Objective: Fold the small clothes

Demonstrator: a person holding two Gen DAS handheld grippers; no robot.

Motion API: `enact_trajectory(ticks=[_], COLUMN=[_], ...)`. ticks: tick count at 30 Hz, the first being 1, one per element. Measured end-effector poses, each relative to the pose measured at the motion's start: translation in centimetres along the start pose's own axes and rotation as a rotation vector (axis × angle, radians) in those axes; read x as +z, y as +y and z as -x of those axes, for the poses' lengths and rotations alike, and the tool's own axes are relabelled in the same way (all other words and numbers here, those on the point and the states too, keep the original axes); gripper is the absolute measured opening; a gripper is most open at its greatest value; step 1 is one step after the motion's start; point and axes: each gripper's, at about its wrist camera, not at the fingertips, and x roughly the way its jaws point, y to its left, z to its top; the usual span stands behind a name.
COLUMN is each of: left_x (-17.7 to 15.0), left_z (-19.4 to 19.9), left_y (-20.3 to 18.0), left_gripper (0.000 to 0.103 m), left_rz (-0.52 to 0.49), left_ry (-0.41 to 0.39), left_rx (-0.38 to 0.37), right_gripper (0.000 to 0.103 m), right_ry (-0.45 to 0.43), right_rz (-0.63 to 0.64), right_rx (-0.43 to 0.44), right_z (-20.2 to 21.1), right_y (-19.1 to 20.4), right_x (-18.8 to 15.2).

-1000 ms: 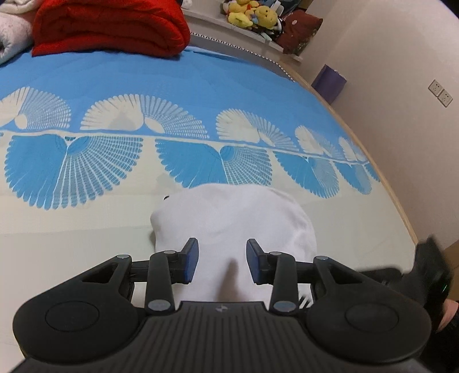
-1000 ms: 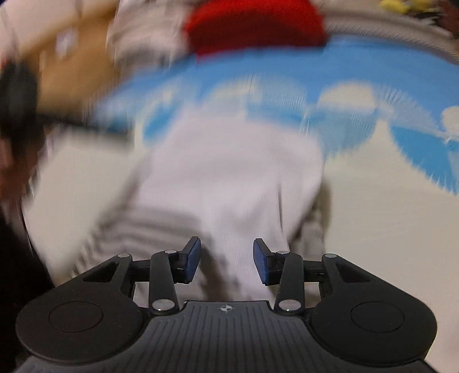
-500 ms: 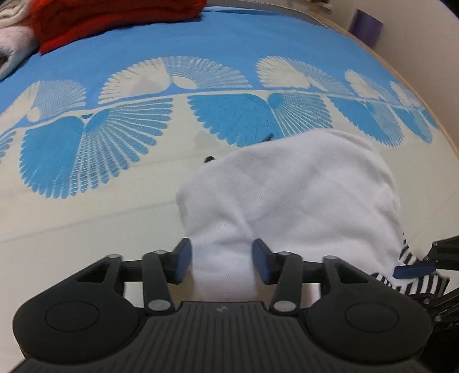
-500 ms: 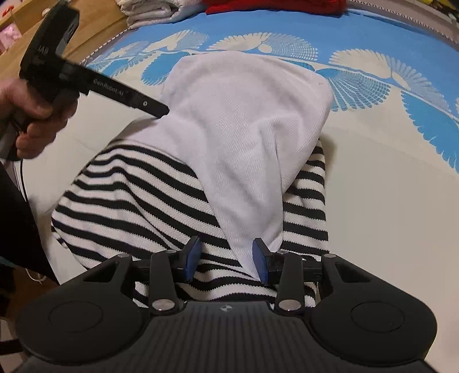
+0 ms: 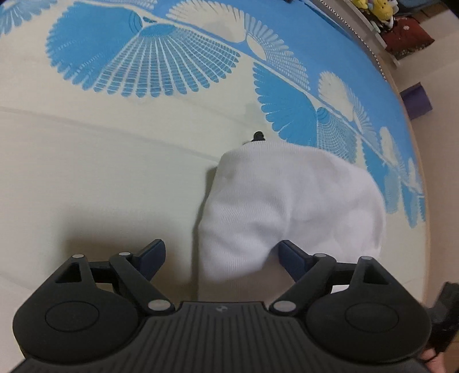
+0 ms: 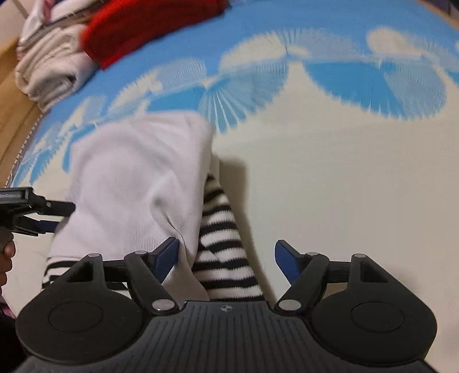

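A small garment lies on the bed, its white part [image 5: 289, 206] folded over its black-and-white striped part [image 6: 223, 244]. In the left wrist view my left gripper [image 5: 221, 256] hovers over the white fold's near corner; its jaws are opening and stand wide, the cloth lying loose between them with neither pad pressing it. In the right wrist view my right gripper [image 6: 226, 258] is over the garment's right edge, jaws opening wide around the striped cloth without pinching it. The left gripper [image 6: 43, 218] also shows at the garment's left edge there.
The bed sheet [image 5: 100, 178] is cream near me, blue with white fan patterns farther off. A red blanket [image 6: 137, 31] and folded pale cloths [image 6: 48, 69] lie at the far left corner. Stuffed toys [image 5: 373, 11] and a purple box [image 5: 416, 100] sit beyond the bed's right edge.
Both grippers widened their jaws and let go of the garment, which now lies folded on the sheet. The left gripper sank and rolled; the right shifted sideways to the garment's right edge.
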Motion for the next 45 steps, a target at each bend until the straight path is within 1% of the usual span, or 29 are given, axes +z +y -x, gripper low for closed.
enact_trajectory(ticks=[4, 6, 7, 8, 9, 10, 11, 13, 14, 16, 19, 21, 24, 26, 28, 30, 31, 34, 35, 36, 37, 38, 39, 40, 41, 42, 43, 44, 45], left_x=[0.7, 0.9, 1.1, 1.2, 1.4, 1.6, 1.8, 2.5, 2.9, 3.8, 4.3, 4.3, 4.1, 4.0, 3.7, 3.6, 3.2, 1.6, 0.9, 0.1, -0.6, -1.5, -2.4, -3.3, -3.8, -3.8, -3.5, -3.1, -2.7], left_z=[-1.0, -1.4, -1.6, -1.8, -1.8, -1.7, -1.5, -0.5, 0.2, 1.7, 3.2, 3.5, 4.3, 5.1, 6.2, 6.6, 7.0, 7.3, 6.8, 5.9, 4.7, 3.1, 1.8, 1.0, 0.9, 1.3, 1.9, 2.9, 3.9], left_y=[0.6, 0.5, 0.3, 0.1, -0.3, -0.8, -1.1, -1.5, -1.7, -2.1, -3.2, -3.6, -3.4, -3.3, -3.1, -3.3, -3.5, -4.4, -4.9, -5.0, -5.1, -5.1, -5.2, -5.4, -5.7, -6.0, -6.0, -5.8, -5.3], left_gripper=[0.088, 0.078, 0.070, 0.060, 0.056, 0.047, 0.040, 0.035, 0.035, 0.035, 0.040, 0.045, 0.047, 0.047, 0.047, 0.047, 0.046, 0.046, 0.044, 0.043, 0.041, 0.041, 0.042, 0.044, 0.051, 0.057, 0.066, 0.071, 0.073], left_rz=[0.020, 0.006, -0.001, -0.011, -0.032, -0.063, -0.086, -0.099, -0.112, -0.146, -0.229, -0.241, -0.226, -0.235, -0.247, -0.279, -0.314, -0.467, -0.529, -0.580, -0.622, -0.666, -0.719, -0.777, -0.811, -0.805, -0.766, -0.712, -0.664], left_ry=[0.015, 0.011, 0.011, 0.009, 0.005, -0.004, -0.016, -0.063, -0.100, -0.183, -0.300, -0.337, -0.386, -0.398, -0.381, -0.340, -0.325, -0.279, -0.252, -0.220, -0.174, -0.126, -0.108, -0.112, -0.139, -0.157, -0.169, -0.185, -0.204], left_rx=[-0.059, -0.081, -0.099, -0.108, -0.112, -0.105, -0.107, -0.119, -0.125, -0.122, -0.055, -0.026, 0.035, 0.060, 0.018, -0.026, -0.041, -0.053, -0.041, -0.020, 0.015, 0.070, 0.133, 0.180, 0.203, 0.218, 0.222, 0.201, 0.166], right_gripper=[0.080, 0.080, 0.074, 0.050, 0.036, 0.022, 0.014, 0.013, 0.012, 0.012, 0.011, 0.011, 0.012, 0.012, 0.012, 0.012, 0.013, 0.017, 0.031, 0.039, 0.051, 0.057, 0.058, 0.061, 0.063, 0.063, 0.063, 0.063, 0.063], right_ry=[0.046, 0.050, 0.048, 0.045, 0.042, 0.038, 0.018, -0.033, -0.053, -0.102, -0.173, -0.191, -0.189, -0.219, -0.257, -0.274, -0.281, -0.290, -0.283, -0.272, -0.266, -0.262, -0.252, -0.234, -0.207, -0.183, -0.159, -0.139, -0.113], right_rz=[-0.096, -0.114, -0.111, -0.101, -0.096, -0.100, -0.089, -0.029, -0.043, -0.087, -0.109, -0.101, -0.103, -0.129, -0.137, -0.154, -0.164, -0.159, -0.149, -0.136, -0.123, -0.107, -0.090, -0.078, -0.069, -0.064, -0.055, -0.046, -0.033], right_rx=[0.046, 0.066, 0.072, 0.087, 0.114, 0.148, 0.148, 0.135, 0.143, 0.172, 0.248, 0.255, 0.158, 0.078, 0.014, -0.027, -0.025, 0.036, 0.065, 0.094, 0.106, 0.108, 0.106, 0.104, 0.099, 0.092, 0.083, 0.076, 0.064], right_z=[-1.1, -1.4, -1.3, -1.4, -1.5, -1.6, -1.4, -1.0, -0.7, -0.1, 0.7, 0.6, -0.5, -0.8, -0.6, -0.4, -0.1, 1.0, 1.2, 1.5, 1.7, 1.9, 1.9, 1.8, 1.6, 1.4, 1.2, 1.0, 0.9], right_y=[-1.0, -1.2, -1.1, -1.0, -1.0, -0.8, -0.3, 0.9, 1.0, 0.8, 1.3, 2.2, 2.6, 2.4, 2.1, 1.6, 1.4, 1.5, 1.8, 2.1, 2.6, 3.0, 3.5, 3.8, 4.0, 4.2, 4.4, 4.5, 4.7], right_x=[0.1, 0.2, 0.3, 0.3, 0.5, 0.8, 1.0, 1.4, 1.7, 2.3, 3.2, 3.6, 4.2, 4.5, 4.9, 5.2, 5.2, 5.1, 5.1, 5.0, 4.8, 4.6, 4.4, 4.3, 4.1, 3.9, 3.7, 3.6, 3.3])
